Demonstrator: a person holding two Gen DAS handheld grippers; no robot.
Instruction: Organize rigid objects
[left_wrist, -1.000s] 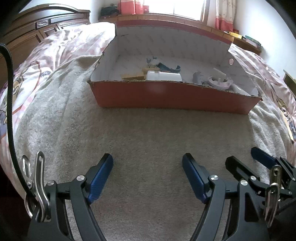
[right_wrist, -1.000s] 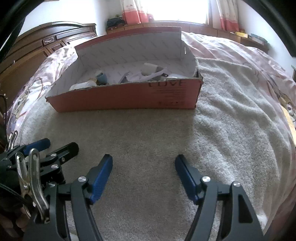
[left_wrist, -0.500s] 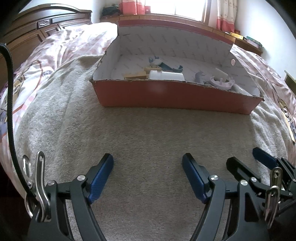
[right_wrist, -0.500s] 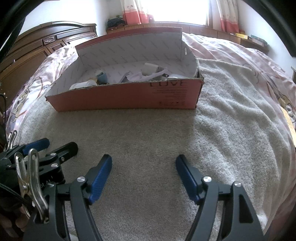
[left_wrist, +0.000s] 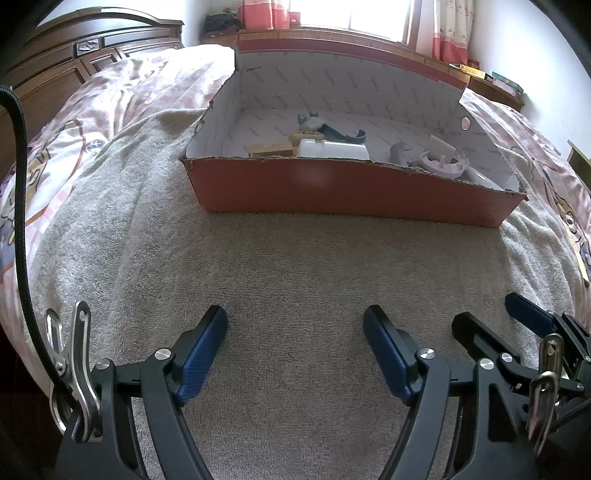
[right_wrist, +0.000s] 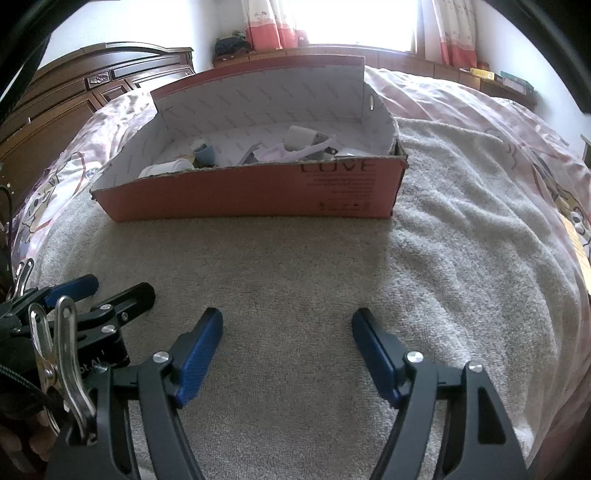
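1. Both sets of our fingers are spread wide with nothing between them: the left gripper (left_wrist: 295, 323) and the right gripper (right_wrist: 287, 325) hang side by side over the grey towel (left_wrist: 295, 266), tilted down toward it, blue pads (left_wrist: 201, 354) facing inward.
2. We see the task's things already in the red cardboard box (left_wrist: 351, 192), which rests on the towel ahead of us, well apart from both grippers. Its long axis runs left to right across our view, the tall flap standing at the far side.
3. Inside, from the left wrist view: a white cylinder (left_wrist: 334, 149) lying on its side, long axis parallel to the box front; just left of it a tan wooden block (left_wrist: 269, 149), also lengthwise along the front wall.
4. Behind these lies a dark teal curved piece (left_wrist: 341, 134), pointing right.
5. Toward the right end sits a pale lilac round piece (left_wrist: 443, 164), open side up, with a small grey object (left_wrist: 399, 153) beside it.
6. From the right wrist view, a blue-grey cup-shaped piece (right_wrist: 205, 153) stands near the left, and a white boxy part (right_wrist: 301, 138) lies nearer the middle.
7. Under the towel is a pink patterned bedspread (left_wrist: 122, 96).
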